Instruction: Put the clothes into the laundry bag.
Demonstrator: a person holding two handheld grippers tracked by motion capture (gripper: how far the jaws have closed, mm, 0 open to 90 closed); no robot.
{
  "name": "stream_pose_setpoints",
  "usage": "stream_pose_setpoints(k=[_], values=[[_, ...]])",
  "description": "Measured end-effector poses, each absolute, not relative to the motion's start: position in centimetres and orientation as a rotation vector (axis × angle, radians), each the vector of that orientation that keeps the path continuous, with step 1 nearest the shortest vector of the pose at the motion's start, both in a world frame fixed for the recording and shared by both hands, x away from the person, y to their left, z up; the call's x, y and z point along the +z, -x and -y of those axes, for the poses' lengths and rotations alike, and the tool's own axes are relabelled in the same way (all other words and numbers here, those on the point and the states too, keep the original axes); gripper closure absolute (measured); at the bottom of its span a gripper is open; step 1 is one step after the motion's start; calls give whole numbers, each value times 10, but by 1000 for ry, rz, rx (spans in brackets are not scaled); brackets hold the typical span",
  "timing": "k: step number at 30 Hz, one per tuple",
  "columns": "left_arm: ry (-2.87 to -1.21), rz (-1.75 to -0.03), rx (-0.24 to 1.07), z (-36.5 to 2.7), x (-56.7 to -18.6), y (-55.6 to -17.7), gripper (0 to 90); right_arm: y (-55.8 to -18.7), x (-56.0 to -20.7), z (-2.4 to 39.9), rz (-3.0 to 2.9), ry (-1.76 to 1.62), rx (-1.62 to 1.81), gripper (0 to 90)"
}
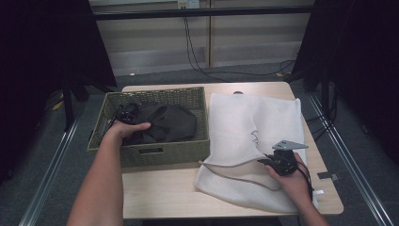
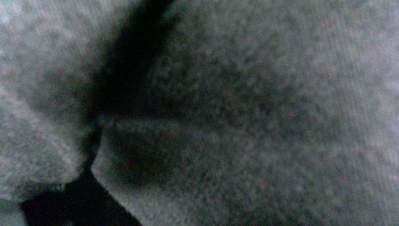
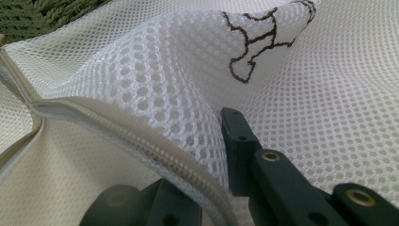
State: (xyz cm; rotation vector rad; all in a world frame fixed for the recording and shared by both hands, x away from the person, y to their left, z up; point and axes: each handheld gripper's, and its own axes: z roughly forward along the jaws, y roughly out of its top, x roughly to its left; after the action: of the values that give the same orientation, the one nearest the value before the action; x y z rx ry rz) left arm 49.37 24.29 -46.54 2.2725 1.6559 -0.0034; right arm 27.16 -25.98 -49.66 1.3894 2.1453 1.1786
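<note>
So the right claw (image 1: 269,161) is clamped on the zipper edge of the white mesh bag (image 1: 256,127), lifting that flap a bit; the bag lies across the bench (image 1: 160,193) at about 3 o'clock. The left claw (image 1: 126,113) is down in the green woven basket (image 1: 155,153) at 9 o'clock, spread wide right against the dark garment (image 1: 169,123), with nothing visibly pinched.

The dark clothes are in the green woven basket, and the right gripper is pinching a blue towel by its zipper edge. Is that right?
Not quite. The right gripper pinches a white mesh laundry bag by its zipper edge, not a blue towel; the right gripper view shows the mesh and zipper. The dark clothes do lie in the green woven basket.
</note>
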Motion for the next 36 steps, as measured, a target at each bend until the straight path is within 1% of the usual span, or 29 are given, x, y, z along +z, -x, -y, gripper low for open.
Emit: stream_pose_setpoints(k=[2,5,7,9,10,12,13,15,16,18,20,23,26,29,30,33,34,36], values=[[-2286,-1648,3,-241,-466,-493,0,-272,-497,260,-2146,-1391,1184,860],[-2355,-1629,39,-236,-467,-492,0,-272,-497,260,-2146,-1394,1183,859],[-2378,-1618,47,-234,-466,-492,23,-273,-498,260,-2147,-1385,1184,858],[-2382,-1605,41,-233,-465,-491,89,-273,-498,260,-2150,-1382,1179,856],[-2369,-1625,21,-231,-463,-491,124,-273,-498,260,-2151,-1380,1180,856],[-2373,-1629,-20,-232,-461,-492,231,-273,-498,260,-2149,-1384,1183,855],[-2355,-1653,-63,-232,-459,-494,297,-273,-498,260,-2149,-1386,1184,855],[-2329,-1670,-79,-234,-457,-494,447,-273,-498,261,-2151,-1388,1186,855],[-2311,-1684,-93,-233,-457,-494,493,-273,-498,261,-2149,-1387,1190,856],[-2297,-1694,-112,-234,-455,-494,564,-273,-498,260,-2148,-1388,1192,856],[-2282,-1716,-112,-235,-453,-494,605,-273,-498,260,-2148,-1387,1192,856],[-2278,-1704,-80,-234,-450,-493,642,-273,-498,261,-2149,-1387,1193,856],[-2249,-1662,-54,-233,-445,-490,651,-273,-498,261,-2147,-1390,1194,856],[-2218,-1563,82,-232,-433,-482,655,-274,-498,262,-2143,-1393,1209,857],[-2201,-1548,109,-233,-429,-480,656,-274,-497,263,-2141,-1394,1213,858],[-2085,-1500,220,-240,-416,-472,656,-274,-497,262,-2137,-1389,1215,859],[-2055,-1481,282,-240,-411,-468,656,-273,-496,262,-2136,-1387,1213,859],[-1994,-1437,363,-243,-403,-460,656,-273,-496,262,-2132,-1387,1216,859]])
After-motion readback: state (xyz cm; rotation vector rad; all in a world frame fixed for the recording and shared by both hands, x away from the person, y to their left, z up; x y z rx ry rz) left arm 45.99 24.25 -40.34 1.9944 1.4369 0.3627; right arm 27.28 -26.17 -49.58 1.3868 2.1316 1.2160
